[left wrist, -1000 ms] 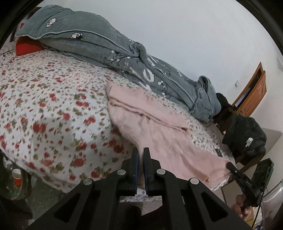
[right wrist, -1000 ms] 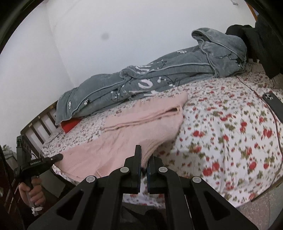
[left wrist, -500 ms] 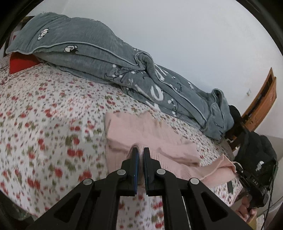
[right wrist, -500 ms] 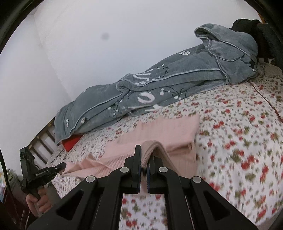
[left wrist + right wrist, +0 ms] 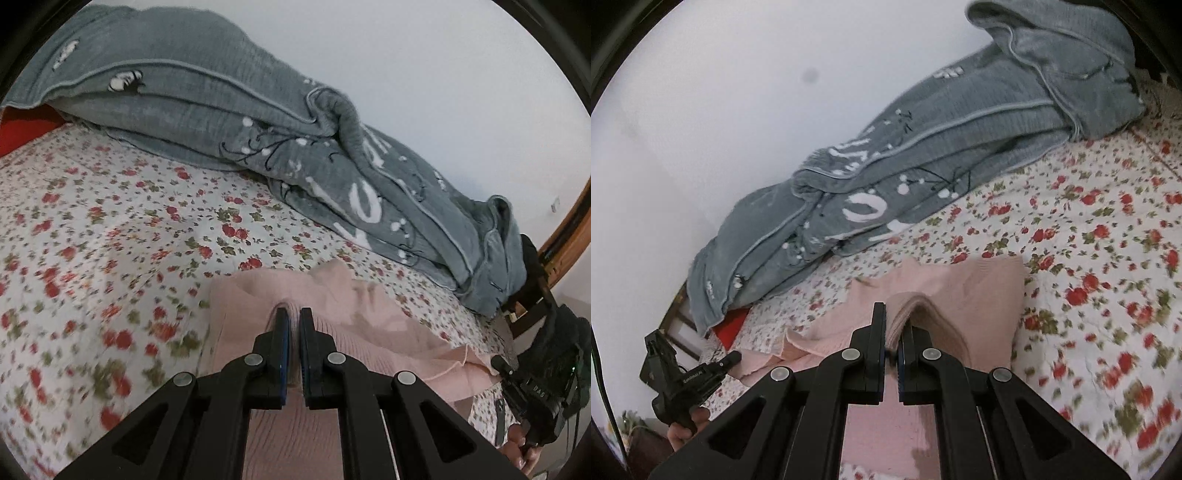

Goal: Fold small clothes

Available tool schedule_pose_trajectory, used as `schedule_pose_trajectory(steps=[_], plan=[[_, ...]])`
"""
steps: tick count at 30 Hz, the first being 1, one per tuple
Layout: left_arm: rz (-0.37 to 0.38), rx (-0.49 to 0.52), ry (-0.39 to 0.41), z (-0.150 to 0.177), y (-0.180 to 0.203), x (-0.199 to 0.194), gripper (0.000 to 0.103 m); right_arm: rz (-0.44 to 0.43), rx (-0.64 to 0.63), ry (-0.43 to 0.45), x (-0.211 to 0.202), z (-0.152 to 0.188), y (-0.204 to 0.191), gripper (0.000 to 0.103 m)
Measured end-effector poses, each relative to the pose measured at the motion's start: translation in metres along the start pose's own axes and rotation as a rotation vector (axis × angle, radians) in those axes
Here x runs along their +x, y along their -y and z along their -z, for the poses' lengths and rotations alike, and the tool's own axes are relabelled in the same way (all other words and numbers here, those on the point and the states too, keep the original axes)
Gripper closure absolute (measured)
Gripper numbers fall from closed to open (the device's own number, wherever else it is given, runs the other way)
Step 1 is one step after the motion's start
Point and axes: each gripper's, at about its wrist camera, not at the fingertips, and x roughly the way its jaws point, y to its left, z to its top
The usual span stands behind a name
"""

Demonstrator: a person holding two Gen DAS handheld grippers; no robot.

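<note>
Both grippers clamped on pink sweater (image 5: pixel 369 325): left gripper (image 5: pixel 291 321) and right gripper (image 5: pixel 892 321) each pinch a raised edge. Sweater lies mid-bed (image 5: pixel 110 229), part-folded, near the grey quilt (image 5: pixel 229 118).

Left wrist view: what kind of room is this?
Most likely a bedroom in a home. A bed with a floral sheet fills the view, a grey quilt is bunched along the white wall, and a pink sweater lies on the sheet, pinched in both grippers.
</note>
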Motion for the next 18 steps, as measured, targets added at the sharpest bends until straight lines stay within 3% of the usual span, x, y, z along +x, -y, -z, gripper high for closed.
schedule_pose_trajectory(steps=[3,8,14,18], plan=[[-0.008,0.001,-0.021,-0.008,-0.001,0.029,0.096,0.092,-0.033,-0.024,0.03,-0.007,0.005,0.098],[-0.057,0.036,-0.042,-0.023,0.003,0.076,0.095,0.129,-0.055,-0.059,0.071,-0.019,0.015,0.097],[-0.089,0.065,-0.084,-0.025,-0.001,0.096,0.077,0.21,-0.146,-0.125,0.109,-0.03,0.023,0.082],[-0.072,0.103,-0.105,-0.019,-0.002,0.101,0.072,0.24,-0.252,-0.112,0.105,-0.027,0.021,0.059]])
